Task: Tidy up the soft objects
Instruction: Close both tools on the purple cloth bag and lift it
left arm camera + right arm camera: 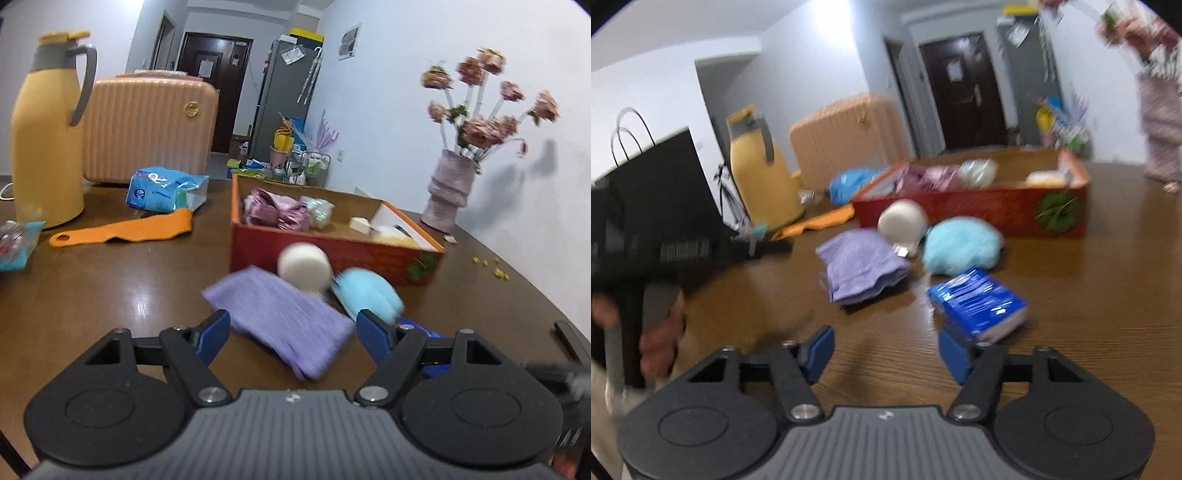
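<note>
A folded purple cloth (280,317) lies on the brown table (110,295) between the blue pads of my left gripper (295,332), which is open and does not press on it. Just beyond the cloth are a white ball (304,267) and a fluffy light-blue item (367,293), both in front of a red cardboard box (332,254) holding pink and white soft things. My right gripper (888,350) is open over bare table with nothing between its fingers. A blue wrapped tissue pack (979,306) lies just past its right finger. The purple cloth (860,269) sits further ahead.
A yellow thermos jug (48,136) and a peach suitcase (147,129) stand at the back left. Near them lie a blue packet (166,188) and an orange strip (122,230). A vase of flowers (450,192) stands right. A black paper bag (653,177) and a hand (657,332) are left.
</note>
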The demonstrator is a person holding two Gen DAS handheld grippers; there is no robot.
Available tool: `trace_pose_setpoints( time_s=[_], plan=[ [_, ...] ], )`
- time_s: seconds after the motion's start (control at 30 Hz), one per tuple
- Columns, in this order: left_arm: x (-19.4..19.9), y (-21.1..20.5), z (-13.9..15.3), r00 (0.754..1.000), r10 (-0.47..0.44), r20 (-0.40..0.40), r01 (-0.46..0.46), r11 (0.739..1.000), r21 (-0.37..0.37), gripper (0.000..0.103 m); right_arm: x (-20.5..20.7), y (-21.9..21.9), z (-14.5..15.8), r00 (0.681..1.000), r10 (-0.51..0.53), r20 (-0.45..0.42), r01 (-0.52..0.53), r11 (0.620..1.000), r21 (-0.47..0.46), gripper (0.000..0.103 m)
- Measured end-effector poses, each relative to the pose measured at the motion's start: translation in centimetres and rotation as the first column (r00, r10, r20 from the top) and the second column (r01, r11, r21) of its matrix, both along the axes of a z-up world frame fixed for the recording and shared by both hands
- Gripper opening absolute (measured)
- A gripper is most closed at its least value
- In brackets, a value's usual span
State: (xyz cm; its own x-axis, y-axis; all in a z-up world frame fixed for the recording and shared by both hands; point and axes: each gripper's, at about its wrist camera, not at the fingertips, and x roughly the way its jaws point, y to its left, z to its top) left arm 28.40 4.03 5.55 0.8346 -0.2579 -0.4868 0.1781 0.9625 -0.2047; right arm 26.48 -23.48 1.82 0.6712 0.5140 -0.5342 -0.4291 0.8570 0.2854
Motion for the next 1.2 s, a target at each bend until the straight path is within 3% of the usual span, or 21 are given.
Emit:
trace_pose_setpoints(
  time_s=[0.07,0.23,0.33,0.43,0.47,0.57,0.63,0.7,0.83,1.07,1.1,1.13,1.17,1.2],
  plan=[
    [3.1,1.4,-0.4,1.000,-0.010,-0.019,0.009,1.000,-0.019,0.077,2.2,0.9,-1.0,0.999,-0.013,-0.035,0.013,1.000,-0.016,0.058],
    [9.7,4.0,-3.0,0.992,-0.022,-0.125,0.013,0.998,-0.069,0.076,6.6,1.3,-1.5,0.982,-0.183,-0.037,0.179,0.979,-0.093,0.057],
    [11.6,4.9,-4.4,0.981,-0.053,-0.186,0.028,0.991,-0.130,0.072,7.7,2.1,-1.1,0.990,-0.112,-0.090,0.114,0.993,0.024,0.057],
    [12.3,5.6,-5.6,0.966,-0.094,-0.240,0.043,0.977,-0.209,0.050,9.0,4.4,-1.9,0.988,-0.089,-0.126,0.098,0.993,0.063,0.060],
    [12.2,5.7,-5.8,0.964,-0.098,-0.248,0.041,0.974,-0.224,0.035,9.3,5.1,-2.1,0.987,-0.118,-0.113,0.123,0.991,0.044,0.062],
    [11.2,5.7,-5.9,0.957,-0.101,-0.271,0.036,0.971,-0.236,0.021,10.5,6.8,-2.6,0.986,-0.132,-0.097,0.134,0.991,0.014,0.063],
    [9.5,5.2,-5.7,0.958,-0.102,-0.267,0.037,0.971,-0.238,0.018,10.6,7.7,-2.6,0.990,-0.115,-0.081,0.115,0.993,-0.014,0.053],
    [7.4,4.8,-5.6,0.960,-0.108,-0.259,0.041,0.967,-0.251,0.018,10.1,7.9,-2.5,0.993,-0.080,-0.082,0.077,0.996,-0.037,0.029],
    [2.7,3.3,-5.3,0.961,-0.103,-0.258,0.025,0.957,-0.290,0.015,7.3,7.0,-2.2,0.997,-0.012,-0.076,0.007,0.998,-0.064,0.012],
    [-4.5,-1.4,-5.3,0.949,-0.202,-0.241,0.125,0.945,-0.302,0.018,-1.4,1.0,-0.8,0.996,0.043,-0.080,-0.055,0.986,-0.159,0.012],
    [-5.0,-1.7,-5.3,0.948,-0.206,-0.241,0.130,0.946,-0.297,0.023,-2.4,0.1,-0.8,0.996,0.030,-0.083,-0.042,0.987,-0.154,0.014],
    [-5.5,-1.9,-5.2,0.949,-0.208,-0.237,0.134,0.946,-0.294,0.037,-3.2,-0.8,-0.7,0.997,0.011,-0.081,-0.023,0.989,-0.148,0.016],
    [-5.9,-2.0,-5.0,0.950,-0.217,-0.225,0.147,0.945,-0.292,0.043,-3.8,-1.7,-0.6,0.997,-0.008,-0.076,-0.003,0.990,-0.140,0.022],
    [-6.3,-2.1,-4.7,0.952,-0.221,-0.213,0.155,0.945,-0.288,0.043,-4.4,-2.4,-0.6,0.997,-0.032,-0.066,0.023,0.991,-0.132,0.026]
  ],
)
